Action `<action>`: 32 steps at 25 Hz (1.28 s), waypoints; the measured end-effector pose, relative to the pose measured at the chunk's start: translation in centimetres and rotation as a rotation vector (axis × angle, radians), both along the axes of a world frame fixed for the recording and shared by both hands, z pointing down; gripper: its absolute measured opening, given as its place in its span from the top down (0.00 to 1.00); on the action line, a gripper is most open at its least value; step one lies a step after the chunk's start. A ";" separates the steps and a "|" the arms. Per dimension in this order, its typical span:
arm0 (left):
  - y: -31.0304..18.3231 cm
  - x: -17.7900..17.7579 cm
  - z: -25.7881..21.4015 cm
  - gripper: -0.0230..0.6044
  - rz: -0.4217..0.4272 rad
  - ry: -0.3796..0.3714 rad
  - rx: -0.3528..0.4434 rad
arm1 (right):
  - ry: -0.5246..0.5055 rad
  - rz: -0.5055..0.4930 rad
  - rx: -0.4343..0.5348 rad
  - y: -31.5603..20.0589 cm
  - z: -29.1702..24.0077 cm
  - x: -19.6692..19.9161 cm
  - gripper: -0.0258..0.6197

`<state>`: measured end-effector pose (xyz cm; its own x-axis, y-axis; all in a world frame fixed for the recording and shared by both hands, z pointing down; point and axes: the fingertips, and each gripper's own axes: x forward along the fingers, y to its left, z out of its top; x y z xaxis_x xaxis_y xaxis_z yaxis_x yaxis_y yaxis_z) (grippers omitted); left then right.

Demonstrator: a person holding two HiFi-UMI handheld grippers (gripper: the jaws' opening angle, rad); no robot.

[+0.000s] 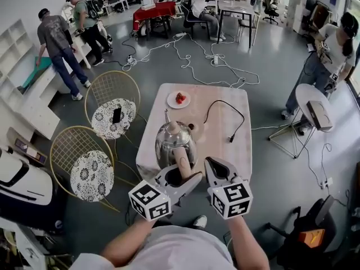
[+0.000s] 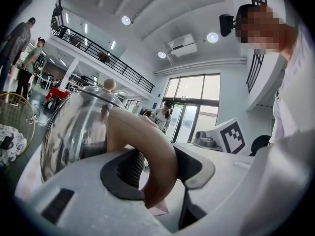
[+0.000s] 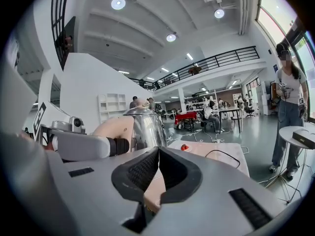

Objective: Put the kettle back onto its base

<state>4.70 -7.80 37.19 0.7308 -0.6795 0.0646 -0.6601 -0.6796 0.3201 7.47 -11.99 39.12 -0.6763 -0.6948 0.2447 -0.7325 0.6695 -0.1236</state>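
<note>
The left gripper (image 1: 181,178) is clamping the curved tan handle (image 1: 181,157) of a polished steel kettle (image 1: 171,142), its jaws parted just enough to take the handle between their ribbed black pads (image 2: 129,167). The kettle is sitting over the near left part of the pale table (image 1: 228,151), spout pointing toward the table's far edge; whether it is resting on the tabletop or hanging just above it cannot be told. The right gripper (image 1: 215,172) is hovering over the table's near edge, jaws pressed together on nothing. Each gripper's cube is showing black-and-white square markers. Toward the table's far left corner a white plate (image 1: 170,102) is carrying red fruit (image 1: 180,98), and a black power cable (image 1: 225,102) is looping across the table's right half
</note>
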 end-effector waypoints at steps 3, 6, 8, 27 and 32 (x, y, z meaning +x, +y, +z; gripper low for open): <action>-0.6 0.9 0.0 0.68 -0.013 -0.013 -0.003 | -0.008 -0.012 -0.002 -0.6 0.0 0.8 0.95; -1.2 1.5 0.3 0.68 -0.023 -0.023 0.001 | -0.015 -0.019 0.000 -0.9 0.2 1.5 0.95; -1.7 1.8 0.3 0.68 -0.025 -0.028 0.006 | -0.018 -0.016 0.000 -1.2 0.4 2.0 0.95; -8.6 0.0 2.4 0.68 0.043 -0.018 -0.003 | 0.011 0.050 -0.025 -7.3 2.3 0.0 0.95; -11.7 -1.5 3.7 0.68 0.097 -0.009 -0.016 | 0.031 0.098 -0.040 -10.4 3.1 -1.8 0.95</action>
<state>3.20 -19.47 40.92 0.7924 -0.6045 0.0819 -0.5945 -0.7352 0.3257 5.71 -22.43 42.22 -0.5975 -0.7462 0.2934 -0.7979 0.5895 -0.1255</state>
